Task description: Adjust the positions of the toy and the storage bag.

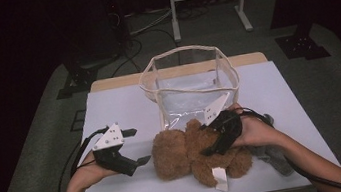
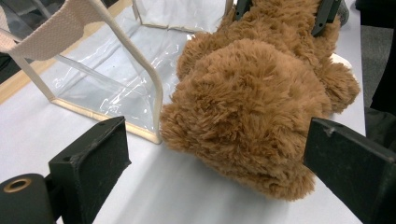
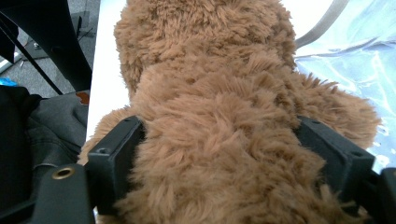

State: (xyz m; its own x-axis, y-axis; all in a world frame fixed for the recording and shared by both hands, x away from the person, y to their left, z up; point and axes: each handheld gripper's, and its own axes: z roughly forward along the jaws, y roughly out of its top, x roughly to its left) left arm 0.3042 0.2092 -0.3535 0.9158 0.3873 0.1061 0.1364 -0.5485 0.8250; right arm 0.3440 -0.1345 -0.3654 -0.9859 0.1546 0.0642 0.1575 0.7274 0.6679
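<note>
my left gripper [image 1: 137, 146] is at the left side of the white surface [image 1: 115, 109], held in my left hand [image 1: 91, 173]. its jaws are wide open and hold nothing. in the left gripper view the 2 black jaws stand apart, and the head of the brown teddy bear [image 2: 252, 112] lies between and beyond them, not touching either jaw as far as i can see.

the teddy bear [image 1: 199, 150] lies on the surface in the middle, near the front edge, with its head toward my left gripper. a white tag [image 1: 219, 179] sticks out from its lower part. just behind the bear stands a clear plastic bag [image 1: 189, 80] with a cream fabric border, its top open. in the left gripper view the corner of the bag [image 2: 112, 84] is just beside the head of the bear; i cannot tell if they touch.

my right gripper [image 1: 215, 137] is over the body of the bear, in my right hand [image 1: 257, 132]. in the right gripper view its jaws are closed in on the bear [image 3: 219, 140], pressing the brown fur from both sides, so the fur bulges between them.

to the right of the bear, partly under my right hand, lies something grey and soft [image 1: 272, 155]; i cannot tell what it is.
</note>
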